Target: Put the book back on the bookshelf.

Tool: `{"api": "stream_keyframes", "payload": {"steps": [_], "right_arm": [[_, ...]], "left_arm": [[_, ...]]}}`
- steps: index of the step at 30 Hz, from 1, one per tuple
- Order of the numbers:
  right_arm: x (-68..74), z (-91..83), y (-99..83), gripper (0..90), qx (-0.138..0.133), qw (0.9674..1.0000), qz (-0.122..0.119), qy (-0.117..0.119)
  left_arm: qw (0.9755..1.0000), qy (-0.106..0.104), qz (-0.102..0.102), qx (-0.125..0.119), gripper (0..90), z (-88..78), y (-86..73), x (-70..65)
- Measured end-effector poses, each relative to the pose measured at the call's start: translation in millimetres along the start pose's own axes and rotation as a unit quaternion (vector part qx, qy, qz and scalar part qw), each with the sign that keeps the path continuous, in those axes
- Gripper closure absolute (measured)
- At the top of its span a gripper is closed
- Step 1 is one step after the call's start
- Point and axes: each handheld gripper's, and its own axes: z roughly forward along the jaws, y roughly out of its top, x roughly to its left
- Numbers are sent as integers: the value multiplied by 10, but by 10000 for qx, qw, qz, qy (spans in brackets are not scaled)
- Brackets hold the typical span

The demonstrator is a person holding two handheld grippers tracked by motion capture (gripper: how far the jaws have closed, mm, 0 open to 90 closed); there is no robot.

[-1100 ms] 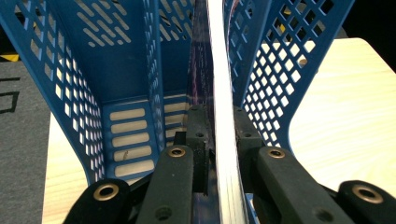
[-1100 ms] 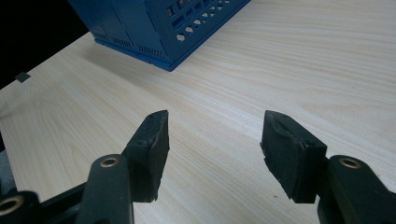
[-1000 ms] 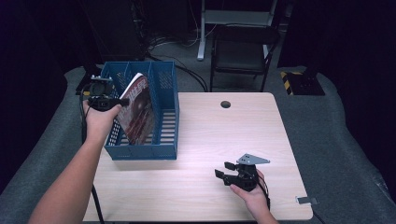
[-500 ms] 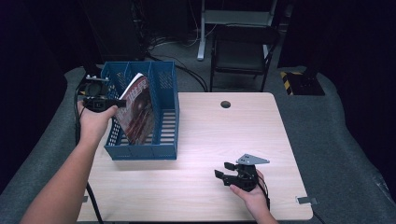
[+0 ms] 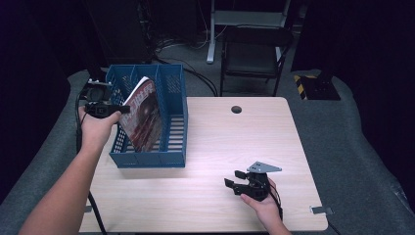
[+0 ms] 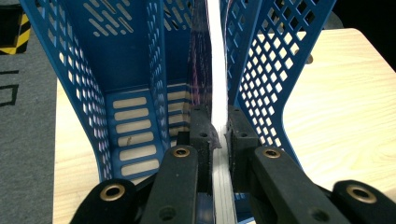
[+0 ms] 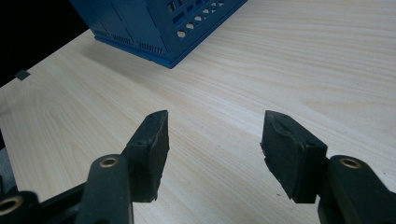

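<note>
1. At the far left of the high view, the person's left forearm rises from the bottom edge to the left gripper [image 5: 121,109], which sits at the left wall of the blue file rack [image 5: 173,88] in the upper left of the frame.
2. That gripper is clamped on the near edge of a magazine [image 5: 143,116]; its jaws have just been closing, with the magazine's edge between them. In the left gripper view the two black pads [image 6: 201,135] press on the white page block of the magazine [image 6: 217,70] from both sides.
3. The magazine stands on edge inside the rack, tilted, its dark red cover facing right in the high view and its top corner rising above the rack's rim. In the left gripper view it runs up the centre of the frame between two perforated blue dividers [image 6: 261,60].
4. The rack stands on the left part of the light wooden table [image 5: 235,147], reaching the table's far left corner.
5. Right of centre near the far edge, the table has a small round hole [image 5: 236,109].
6. In the lower right of the high view, the right gripper [image 5: 233,178] rests on the table in the person's right hand [image 5: 262,204], well apart from the rack. Its jaws stand apart with nothing between them; the right gripper view shows bare wood between the pads [image 7: 152,140].
</note>
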Motion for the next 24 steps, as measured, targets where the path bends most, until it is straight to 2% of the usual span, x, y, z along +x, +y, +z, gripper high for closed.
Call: {"api": "stream_keyframes", "payload": {"steps": [12, 17, 24], "right_arm": [[-6, 6, -1, 411, 21, 10000, 22, -21], [-10, 8, -2, 411, 21, 10000, -7, -28], [-19, 9, -2, 411, 10, 10000, 1, -17]], "left_arm": [[10000, 45, 5, -24, 843, 12, 19, -7], [10000, -16, -7, -18, 844, 11, 40, 5], [9996, 17, -204, -180, 845, -1, 85, 45]]}}
